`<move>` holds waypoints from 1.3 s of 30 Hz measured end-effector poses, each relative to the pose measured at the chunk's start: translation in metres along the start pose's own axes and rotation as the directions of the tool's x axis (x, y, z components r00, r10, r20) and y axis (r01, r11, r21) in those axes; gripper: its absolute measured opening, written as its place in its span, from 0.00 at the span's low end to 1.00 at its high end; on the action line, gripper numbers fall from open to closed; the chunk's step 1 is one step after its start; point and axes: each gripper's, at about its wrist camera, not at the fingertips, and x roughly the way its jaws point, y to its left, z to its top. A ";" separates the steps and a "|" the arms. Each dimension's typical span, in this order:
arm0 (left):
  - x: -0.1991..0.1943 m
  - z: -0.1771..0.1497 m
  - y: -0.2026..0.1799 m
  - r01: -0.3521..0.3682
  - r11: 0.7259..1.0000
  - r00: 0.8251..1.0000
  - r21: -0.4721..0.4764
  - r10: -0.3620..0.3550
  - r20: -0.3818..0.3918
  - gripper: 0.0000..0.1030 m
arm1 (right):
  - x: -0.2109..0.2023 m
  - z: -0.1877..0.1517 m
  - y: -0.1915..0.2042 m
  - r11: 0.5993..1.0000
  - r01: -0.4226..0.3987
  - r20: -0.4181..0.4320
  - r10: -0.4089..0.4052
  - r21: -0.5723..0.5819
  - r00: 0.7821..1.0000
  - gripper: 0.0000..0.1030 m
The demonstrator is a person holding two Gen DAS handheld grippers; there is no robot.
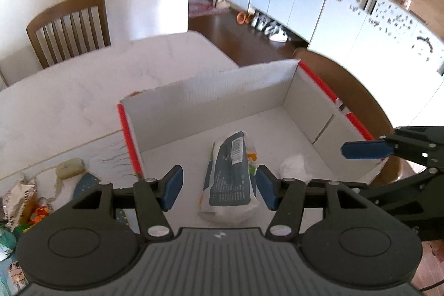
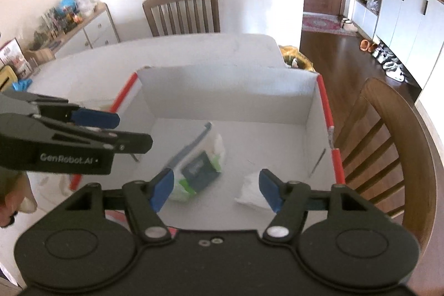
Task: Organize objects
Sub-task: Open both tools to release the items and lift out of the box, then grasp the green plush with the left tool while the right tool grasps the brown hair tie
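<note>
A white cardboard box with red edges [image 1: 211,96] [image 2: 227,90] stands open on the table. A dark blue and white packet [image 1: 229,176] [image 2: 198,168] lies flat on its floor. A crumpled white tissue [image 1: 294,165] [image 2: 251,190] lies to the packet's right. My left gripper [image 1: 219,189] is open and empty, its jaws standing on either side of the packet, above it. My right gripper [image 2: 216,190] is open and empty above the box's near edge; it also shows in the left wrist view [image 1: 366,150]. The left gripper shows at the left of the right wrist view [image 2: 94,115].
Left of the box lie a beige item [image 1: 69,167], a foil snack bag [image 1: 20,196] and other small items. A wooden chair [image 1: 69,27] [image 2: 183,10] stands at the table's far side. Another chair [image 2: 388,146] stands right of the box. The white table [image 1: 83,85] reaches back-left.
</note>
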 end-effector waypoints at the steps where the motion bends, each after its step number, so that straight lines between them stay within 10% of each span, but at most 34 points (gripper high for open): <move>1: -0.005 -0.002 0.002 0.000 1.000 1.000 0.003 0.000 0.012 0.56 | -0.002 0.000 0.004 1.000 0.000 0.008 0.000 0.001 1.000 0.65; 15: -0.085 -0.038 0.044 -0.008 0.999 0.989 -0.038 0.014 0.147 0.56 | -0.025 0.001 0.070 0.997 -0.060 0.079 0.056 0.051 0.995 0.73; 39: -0.160 -0.111 0.155 -0.038 0.986 0.967 -0.164 0.078 0.244 0.99 | -0.018 -0.005 0.194 0.989 -0.148 0.117 0.144 0.022 0.983 0.95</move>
